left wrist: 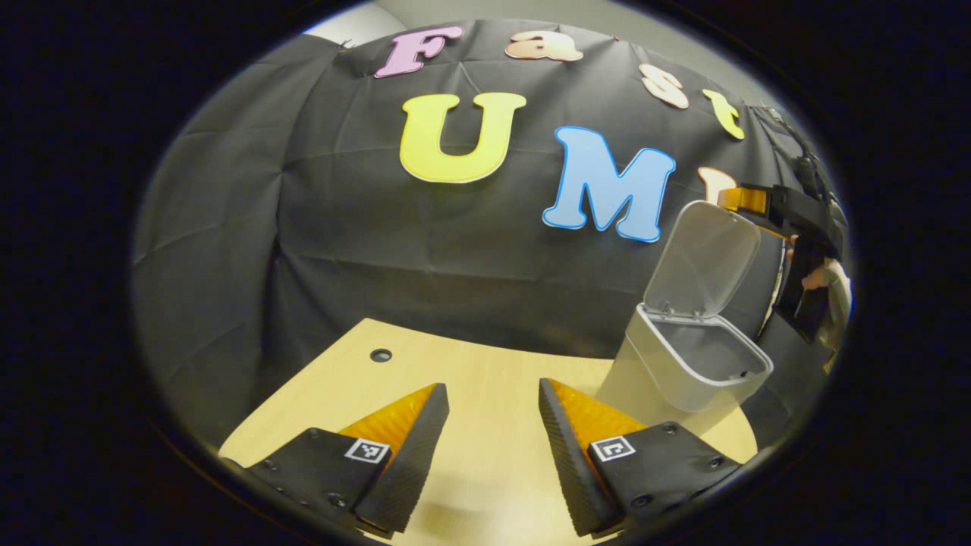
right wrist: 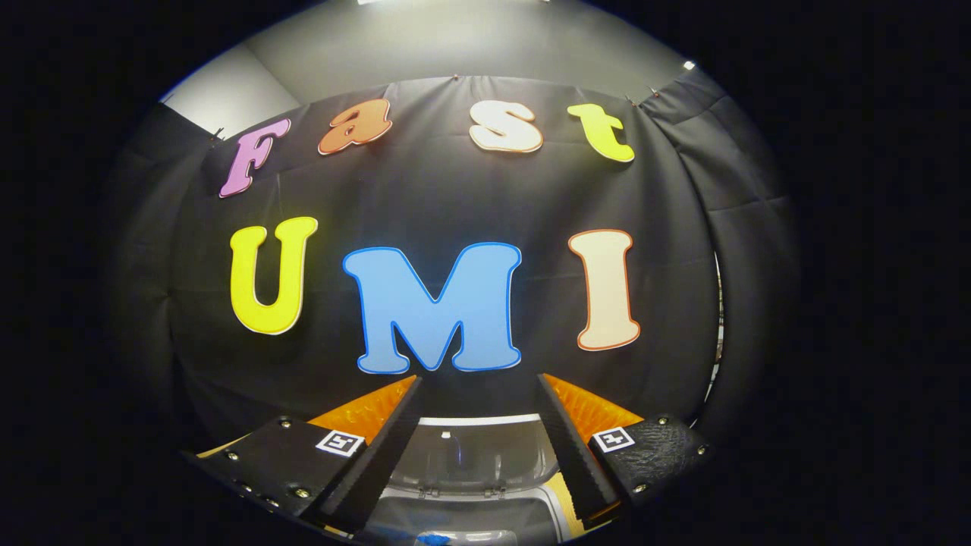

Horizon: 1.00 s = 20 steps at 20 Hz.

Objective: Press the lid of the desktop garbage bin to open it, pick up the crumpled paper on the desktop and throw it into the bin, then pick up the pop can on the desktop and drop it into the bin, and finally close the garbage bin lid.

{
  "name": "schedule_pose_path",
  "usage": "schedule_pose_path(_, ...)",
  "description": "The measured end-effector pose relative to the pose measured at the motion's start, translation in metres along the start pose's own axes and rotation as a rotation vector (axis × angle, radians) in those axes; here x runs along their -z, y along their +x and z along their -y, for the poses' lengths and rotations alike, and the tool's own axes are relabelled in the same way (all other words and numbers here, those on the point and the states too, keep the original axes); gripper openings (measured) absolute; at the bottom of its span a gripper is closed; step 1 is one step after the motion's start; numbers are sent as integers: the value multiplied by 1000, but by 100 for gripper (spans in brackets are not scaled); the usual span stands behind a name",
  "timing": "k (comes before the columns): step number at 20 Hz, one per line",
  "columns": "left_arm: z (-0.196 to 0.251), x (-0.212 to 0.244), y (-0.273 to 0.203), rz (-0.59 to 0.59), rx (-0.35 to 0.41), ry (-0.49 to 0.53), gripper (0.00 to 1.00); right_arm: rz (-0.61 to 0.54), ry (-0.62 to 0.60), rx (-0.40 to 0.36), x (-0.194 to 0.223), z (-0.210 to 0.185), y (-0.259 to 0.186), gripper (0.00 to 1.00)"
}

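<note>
My right hand-held gripper [right wrist: 478,447] hangs directly over the pale grey plastic desktop garbage bin [left wrist: 686,364], its fingers spread apart with nothing between them. My left hand-held gripper [left wrist: 493,447] is likewise released and empty, poised low over the light wood-grain worktop [left wrist: 485,379], with the bin off to its right. The bin's smooth translucent hinged lid [left wrist: 702,262] stands upright and open. Seen from the right gripper view, that lid [right wrist: 470,455] sits just beyond my fingertips, and a small blue shape shows down inside the bin's mouth; I cannot tell what it is. I see no crumpled paper or pop can on the stretch of worktop before my left gripper, so I judge that closing the lid may be the step in hand.

The risk is in the push. The lid is thin, glossy plastic on small hinges, and the ribbed fingers [right wrist: 565,447] could skid off its slick face. The bin looks light, tapering towards its base, so a sideways shove could tip it or slide it on the smooth worktop.
</note>
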<state>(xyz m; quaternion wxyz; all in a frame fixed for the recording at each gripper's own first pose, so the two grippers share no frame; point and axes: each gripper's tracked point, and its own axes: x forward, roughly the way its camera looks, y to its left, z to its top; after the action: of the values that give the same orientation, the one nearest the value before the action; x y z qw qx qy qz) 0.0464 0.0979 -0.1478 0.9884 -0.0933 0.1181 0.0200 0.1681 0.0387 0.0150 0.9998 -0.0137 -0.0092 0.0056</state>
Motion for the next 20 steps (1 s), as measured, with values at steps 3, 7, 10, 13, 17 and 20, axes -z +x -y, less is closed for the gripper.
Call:
schedule_pose_path(3, 9, -2, -5, 6, 22, 0, 81, -6, 3, -13, 7, 0, -22, 94)
schedule_pose_path(7, 22, -5, -12, 13, 51, 8, 79, -47, 1, -30, 27, 0, -55, 94)
schedule_pose_path(10, 31, -7, -18, 18, 70, 17, 77, -102, 6, -41, 47, 0, -72, 94)
schedule_pose_path(13, 34, -6, -24, 23, 81, 20, 81, -220, 3, -54, 85, -2, -83, 94)
schedule_pose_path(17, 31, -6, -25, 25, 77, 16, 81, -289, -5, -55, 121, -3, -90, 94)
schedule_pose_path(20, 25, -6, -26, 23, 70, 5, 81, -324, 8, -58, 138, -4, -96, 94)
